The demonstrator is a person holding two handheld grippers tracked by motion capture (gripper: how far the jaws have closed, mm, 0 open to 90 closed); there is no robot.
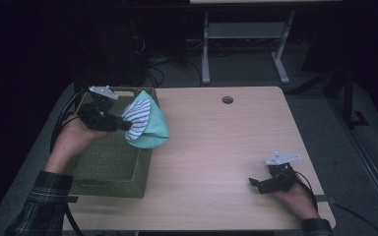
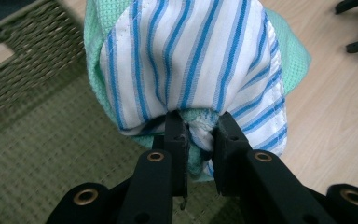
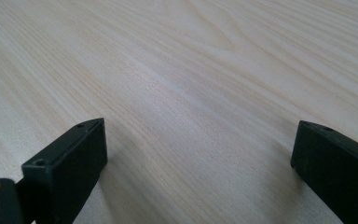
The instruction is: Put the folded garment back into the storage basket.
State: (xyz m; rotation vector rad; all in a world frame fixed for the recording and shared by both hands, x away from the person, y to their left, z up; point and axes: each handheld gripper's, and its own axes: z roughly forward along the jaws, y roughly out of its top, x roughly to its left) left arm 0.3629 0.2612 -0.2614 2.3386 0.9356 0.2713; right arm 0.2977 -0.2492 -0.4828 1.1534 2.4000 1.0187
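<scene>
- Left gripper (image 1: pixel 123 125): at 9 o'clock of the table (image 1: pixel 216 147), above woven basket (image 1: pixel 109 162); jaws clamped on bunched cloth.
- Cloth bundle (image 1: pixel 145 123): mint-green waffle towel wrapped around blue-and-white striped fabric (image 2: pixel 191 60); held over the basket's right rim, partly over the tabletop.
- Right gripper (image 1: pixel 256 184): at 4 o'clock, low over bare wood; jaws wide apart, holding nothing.
- Cable hole (image 1: pixel 227 100): at 12 o'clock.

No readable text, labels, brands, numbers, signs

dim high view, dark surroundings | gripper views bright | slight blur
</scene>
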